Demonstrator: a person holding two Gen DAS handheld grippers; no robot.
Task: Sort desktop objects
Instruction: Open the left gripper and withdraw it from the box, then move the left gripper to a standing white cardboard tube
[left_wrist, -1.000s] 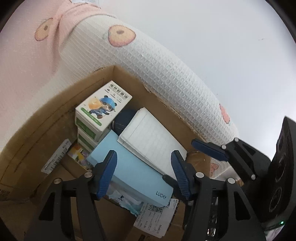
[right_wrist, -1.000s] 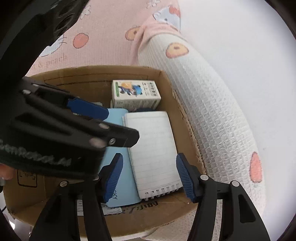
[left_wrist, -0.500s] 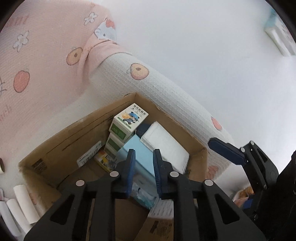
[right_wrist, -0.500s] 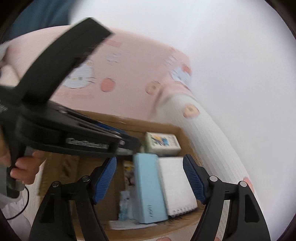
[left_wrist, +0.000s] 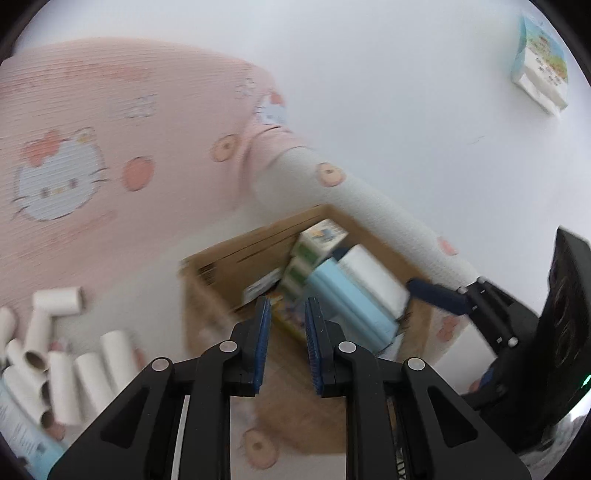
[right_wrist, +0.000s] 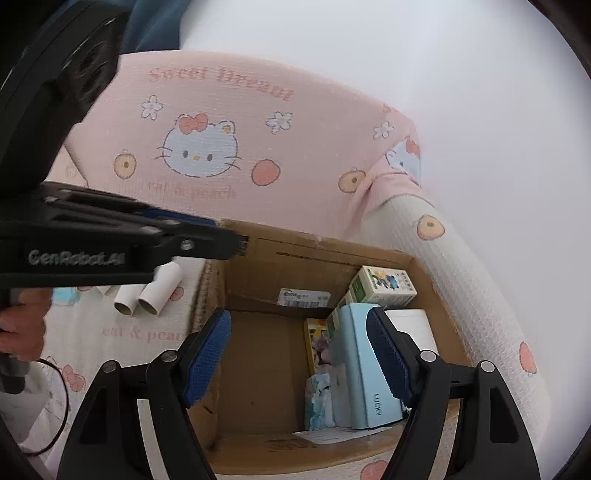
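left gripper jaws narrowed, empty; right gripper jaws wide, empty; corrugated cardboard box below

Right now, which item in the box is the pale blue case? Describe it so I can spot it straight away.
Find the open cardboard box on the pink cat-print mat. Against its right side stands a row of items: the blue case is between a white notebook on its right and a yellow-edged packet on its left. It alone is plain pale blue, with LUCKY printed near its end.
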